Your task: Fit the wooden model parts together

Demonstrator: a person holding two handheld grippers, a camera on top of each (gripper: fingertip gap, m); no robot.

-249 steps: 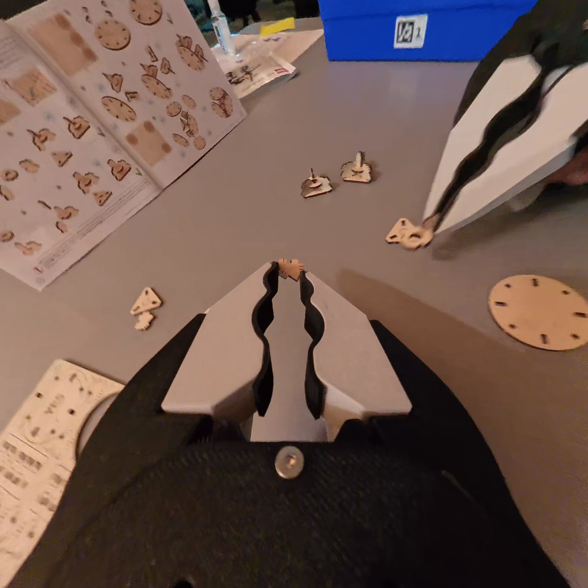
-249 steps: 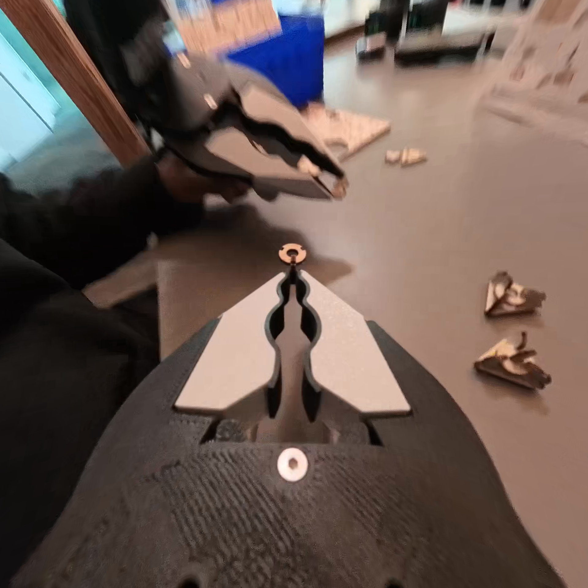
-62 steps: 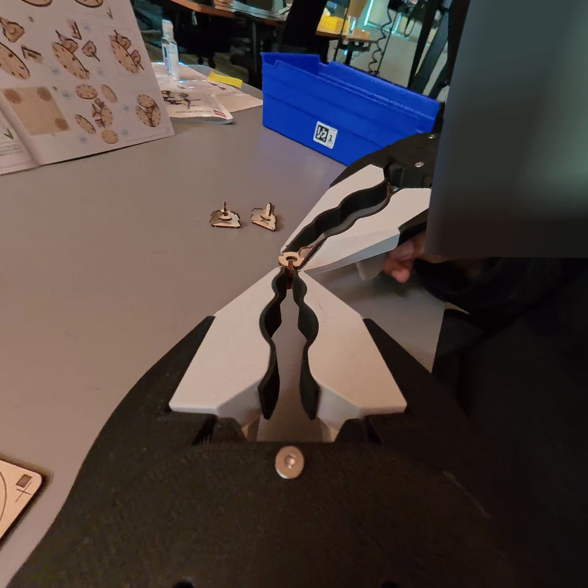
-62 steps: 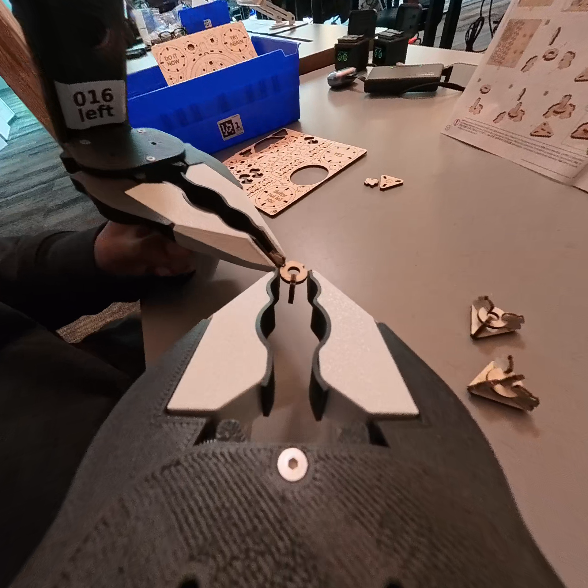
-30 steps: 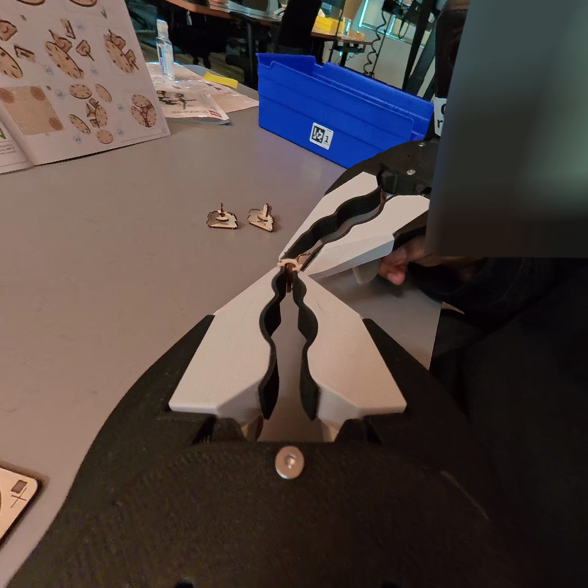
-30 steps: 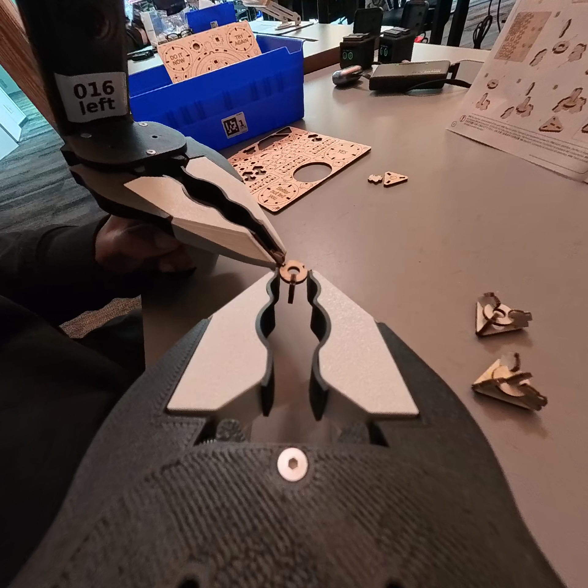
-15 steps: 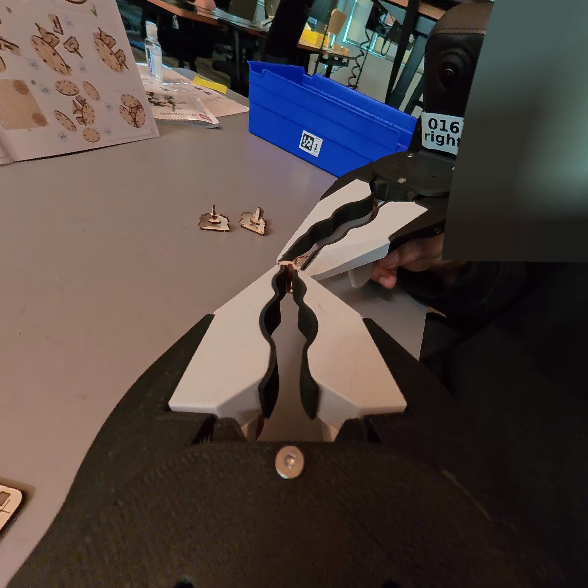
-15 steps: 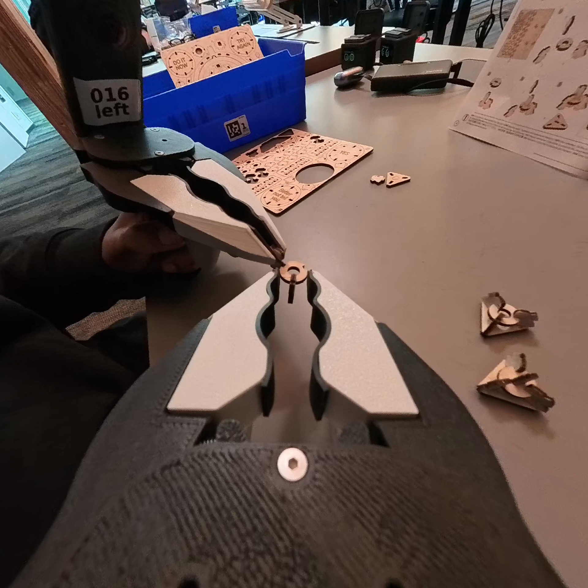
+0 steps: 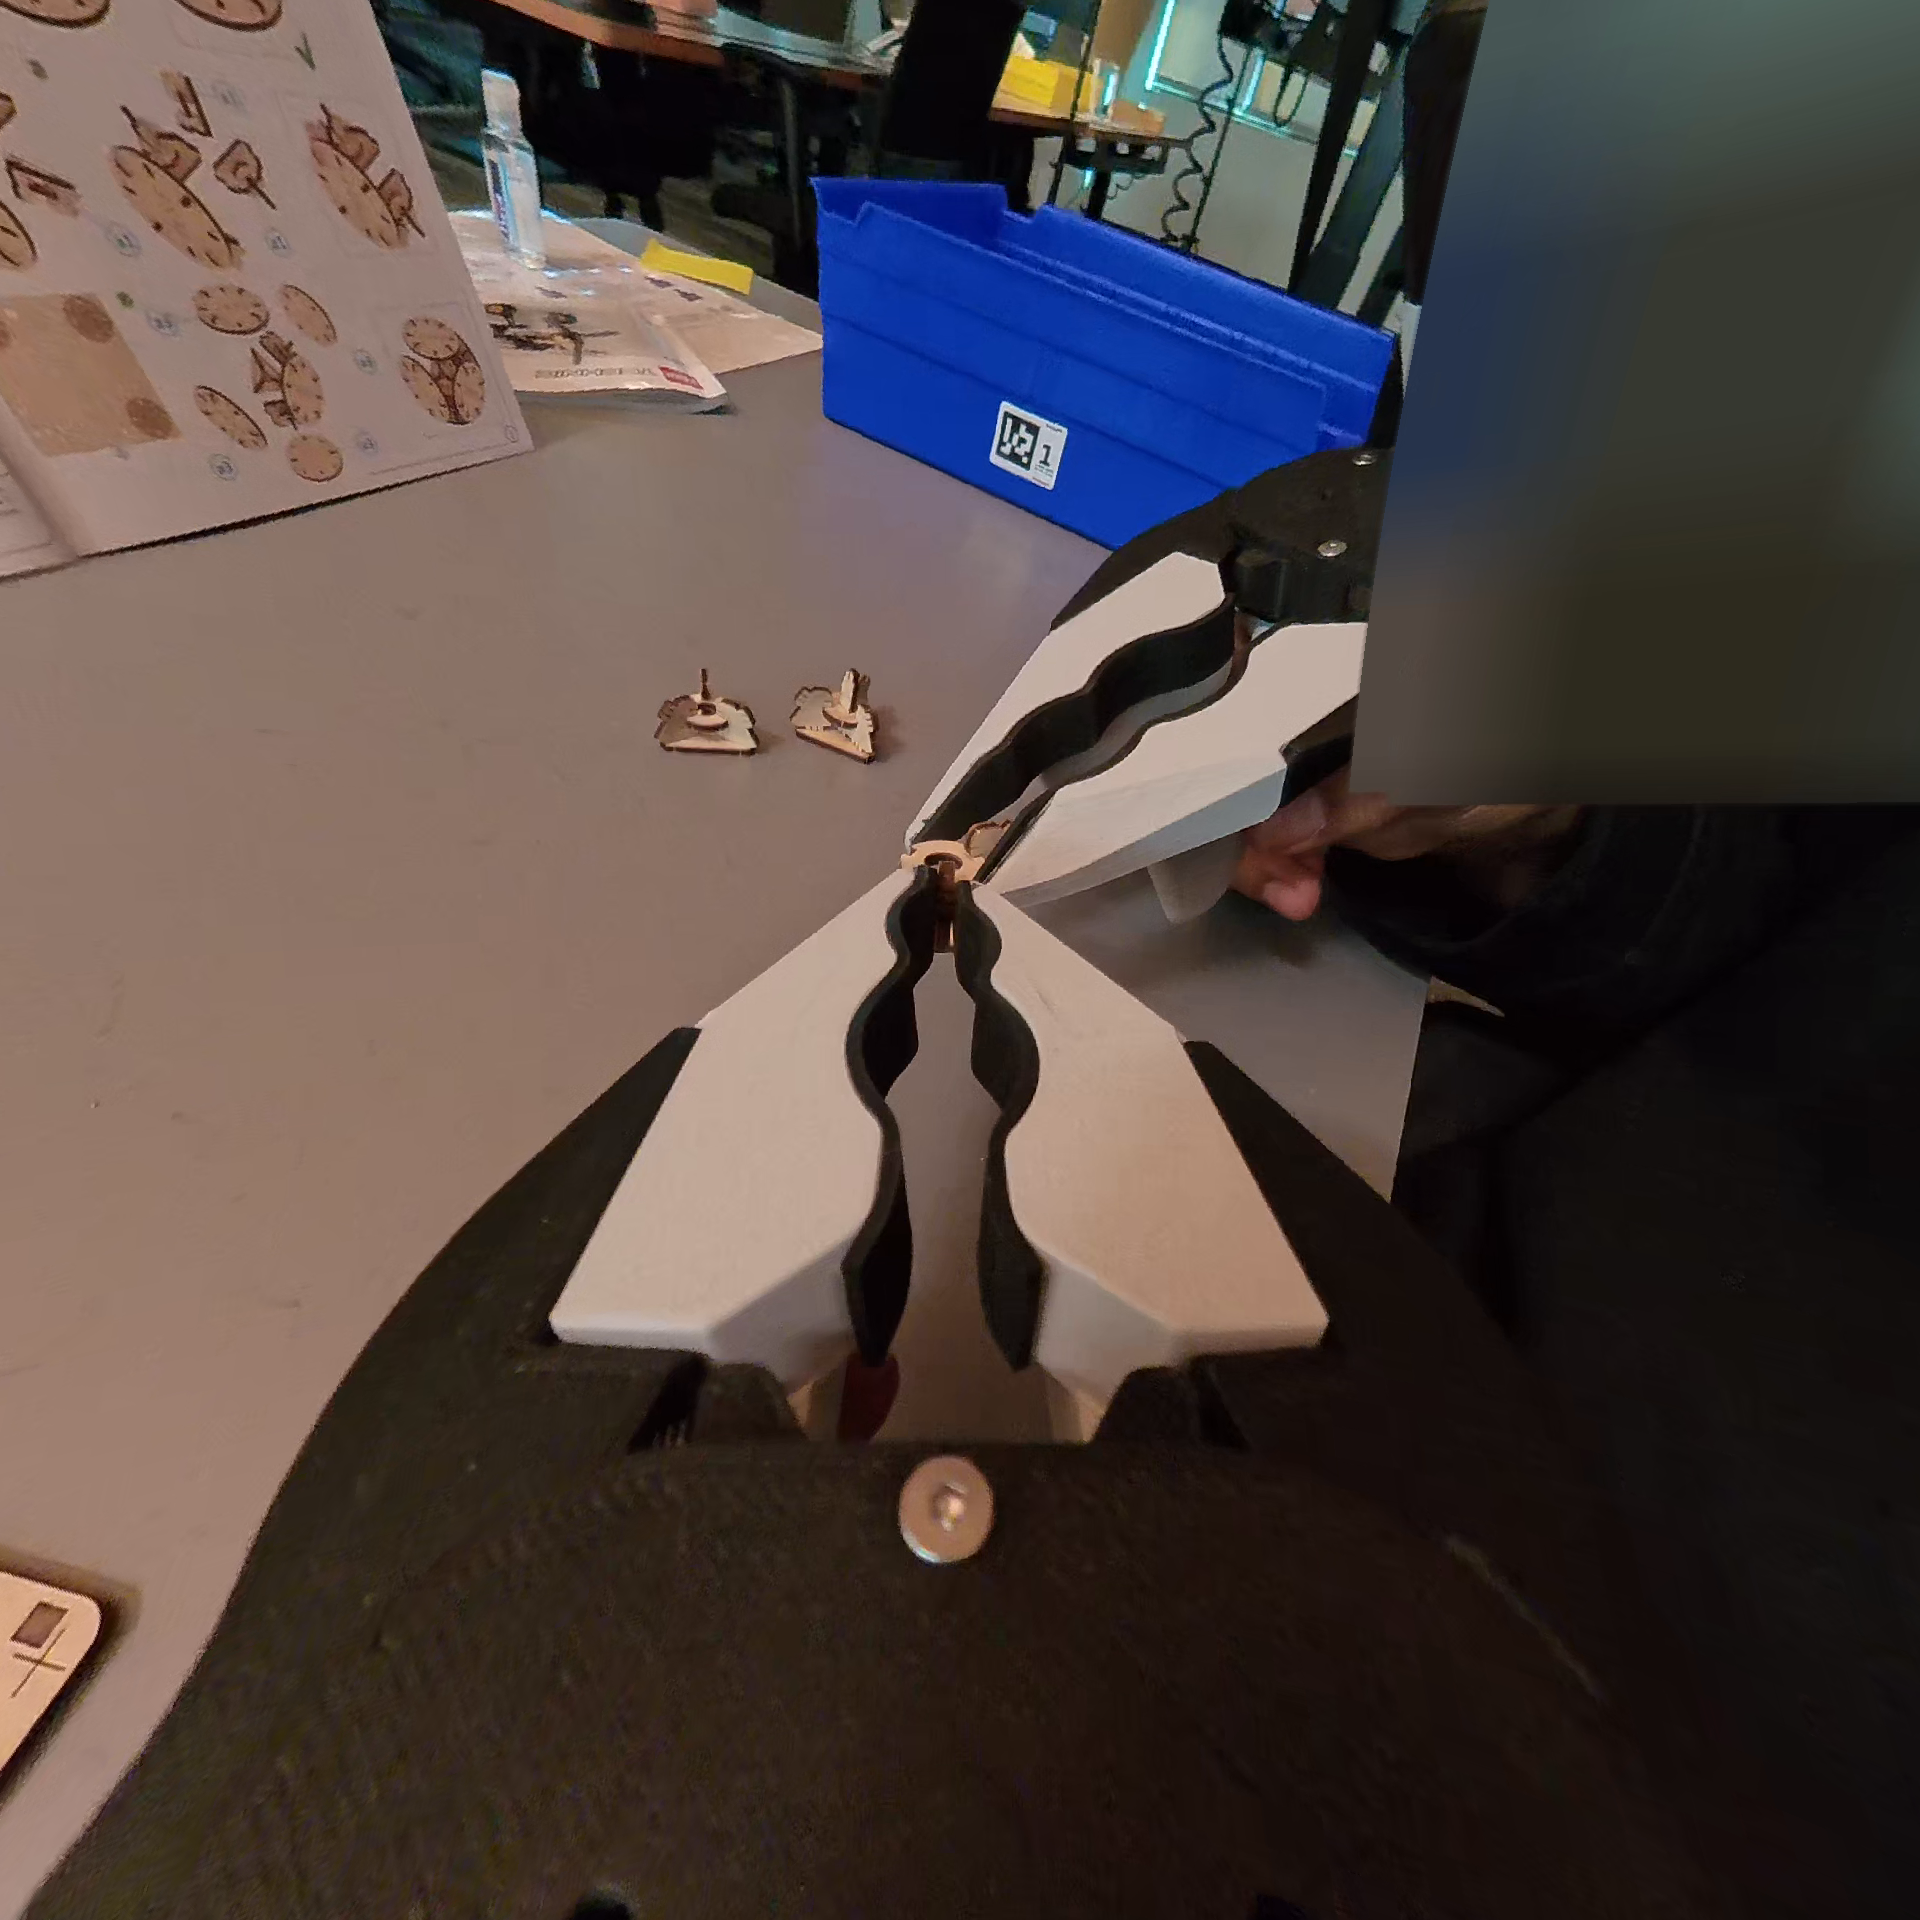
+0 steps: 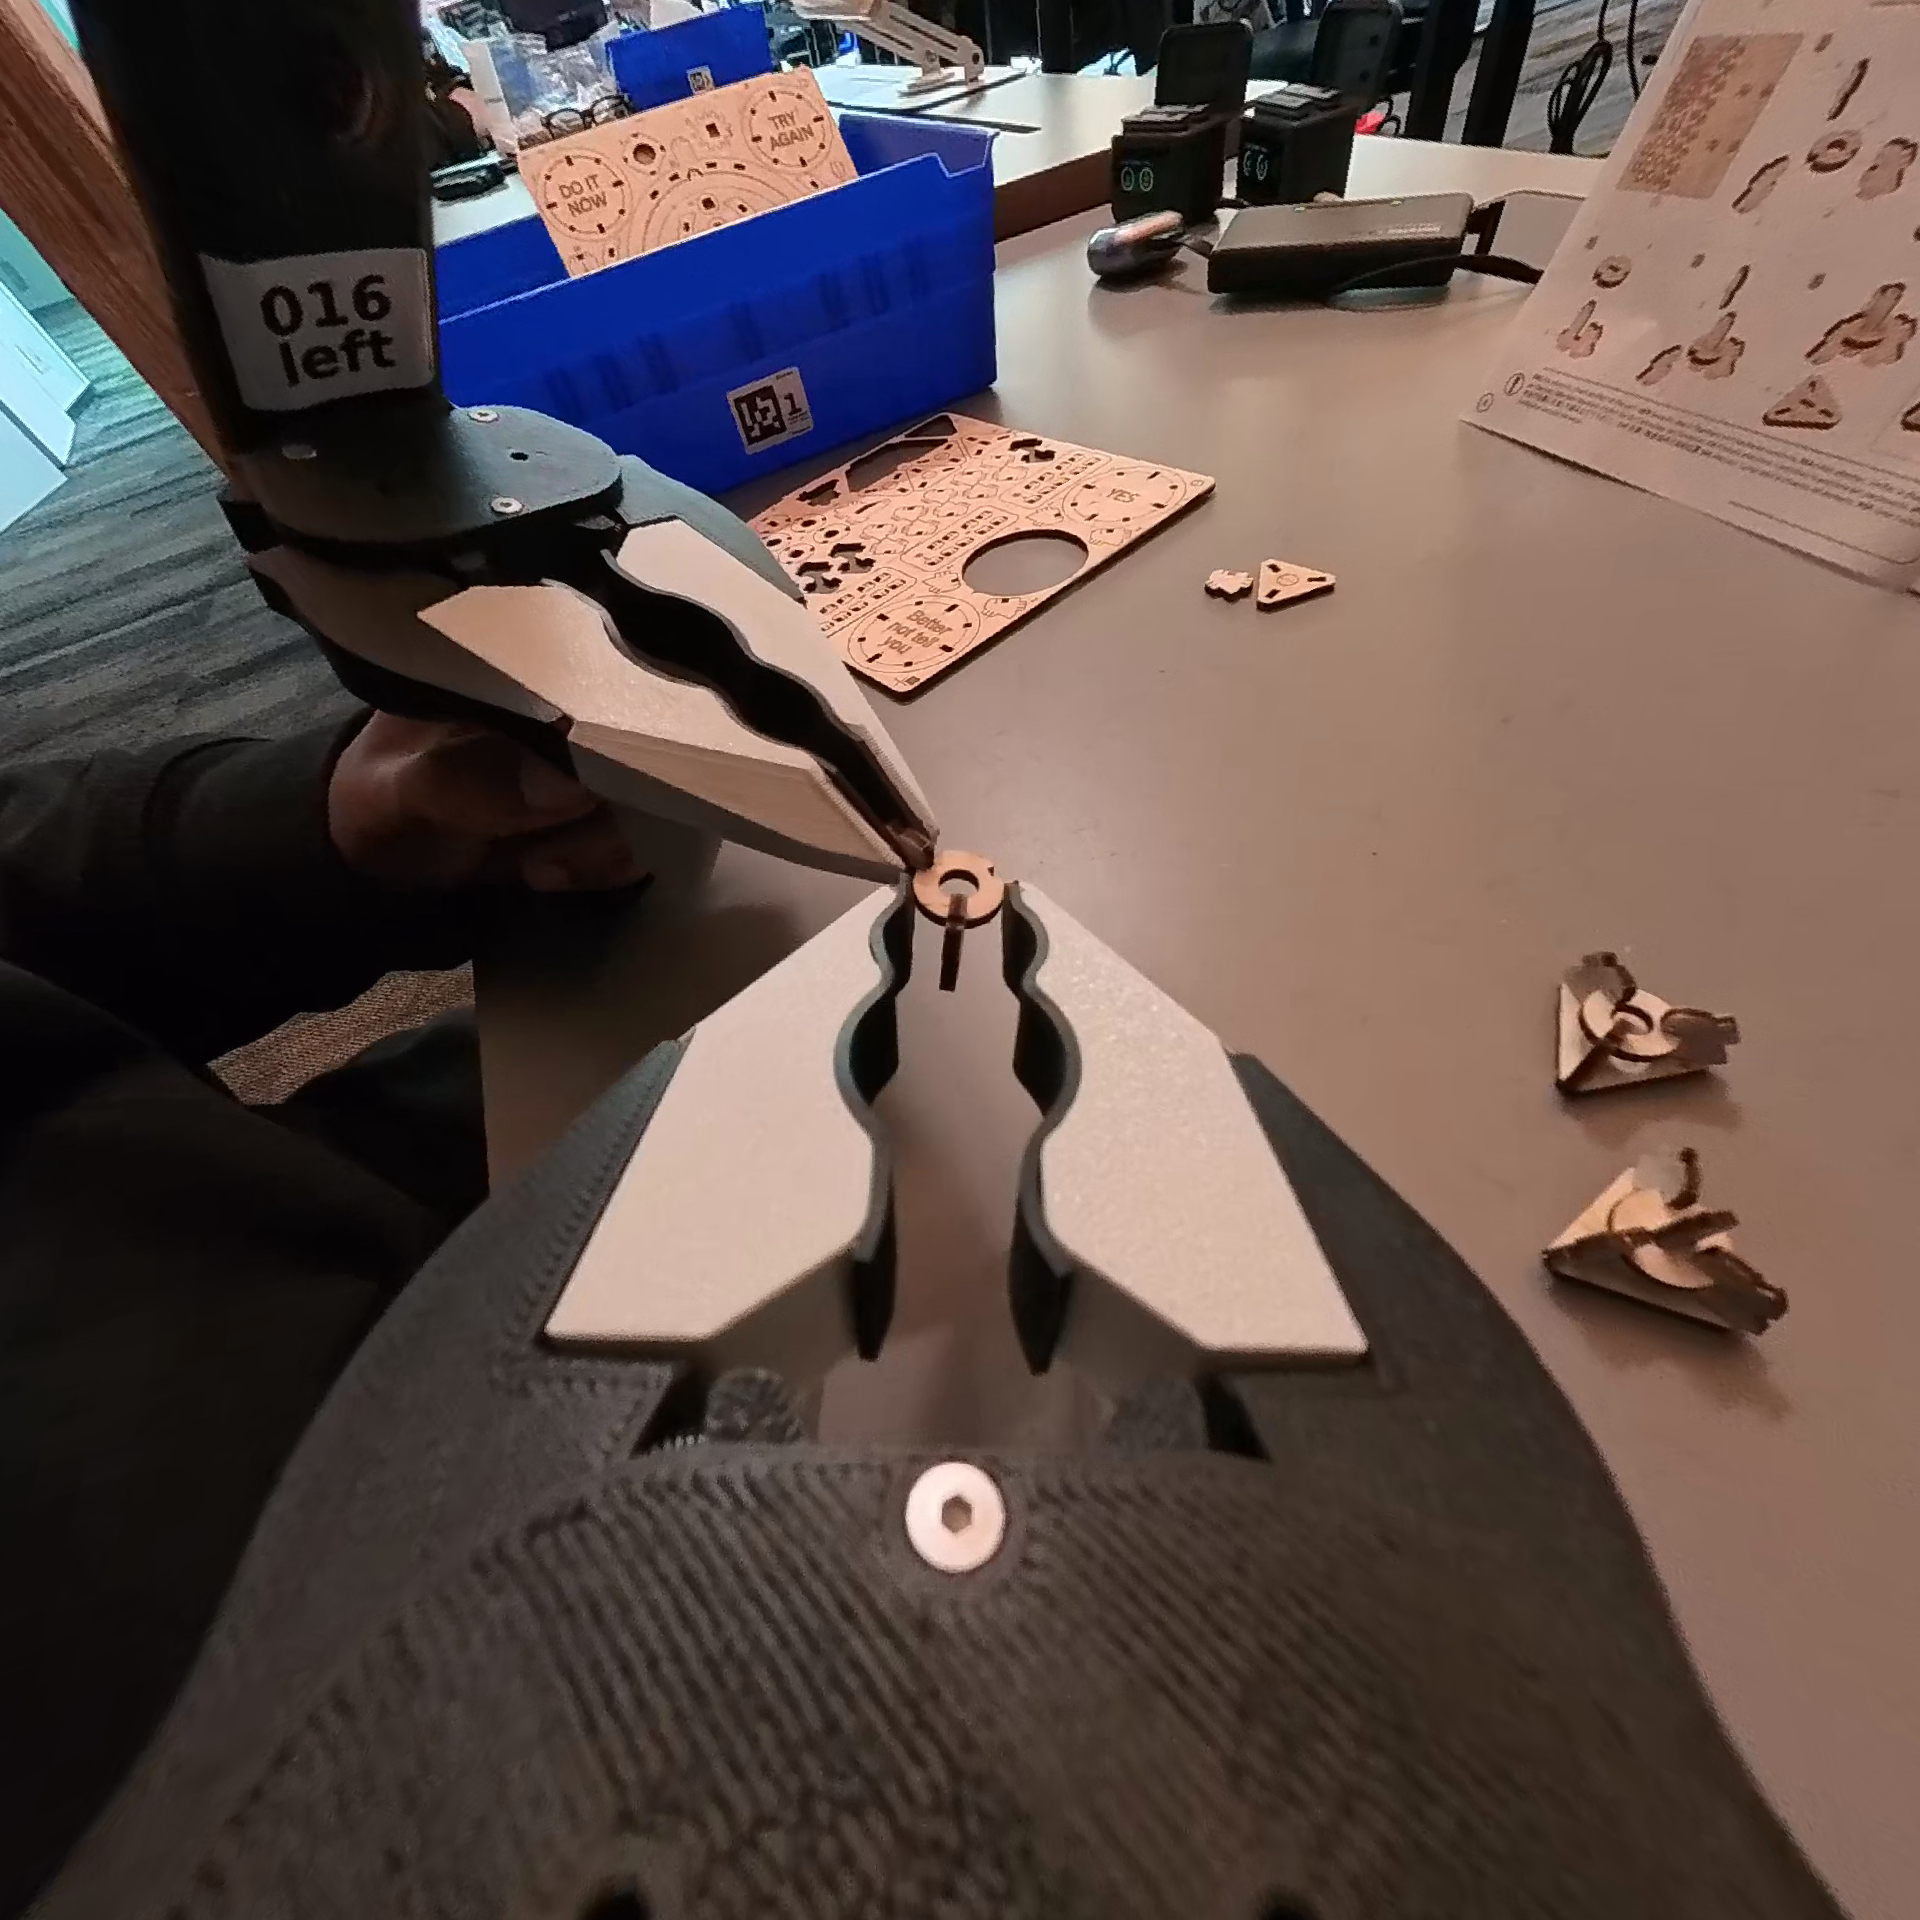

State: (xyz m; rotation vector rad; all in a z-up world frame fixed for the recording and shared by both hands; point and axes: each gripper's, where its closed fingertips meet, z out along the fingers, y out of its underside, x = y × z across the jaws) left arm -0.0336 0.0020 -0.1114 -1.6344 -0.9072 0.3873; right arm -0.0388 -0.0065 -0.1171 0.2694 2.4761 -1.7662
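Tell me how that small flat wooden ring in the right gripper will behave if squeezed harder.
The small flat wooden ring looks thin and laser-cut, so probably stiff but snappable. The right gripper pinches only its edges, so it may pivot or pop out. It is likely very light.

Both hand-held grippers look like printed plastic. The right hand-held gripper (image 10: 958,904) has a rough, ridged black body, grainy matt grey fingers (image 10: 1127,1049) and a shiny metal screw (image 10: 954,1528). Pinched at its tips is a thin, pale wooden ring (image 10: 957,886) with dark scorched edges. Beyond it, the bench (image 10: 1351,779) is smooth, matt grey. The cut sheet (image 10: 982,551) ahead is plain wood, the bin (image 10: 727,312) behind glossy blue plastic.
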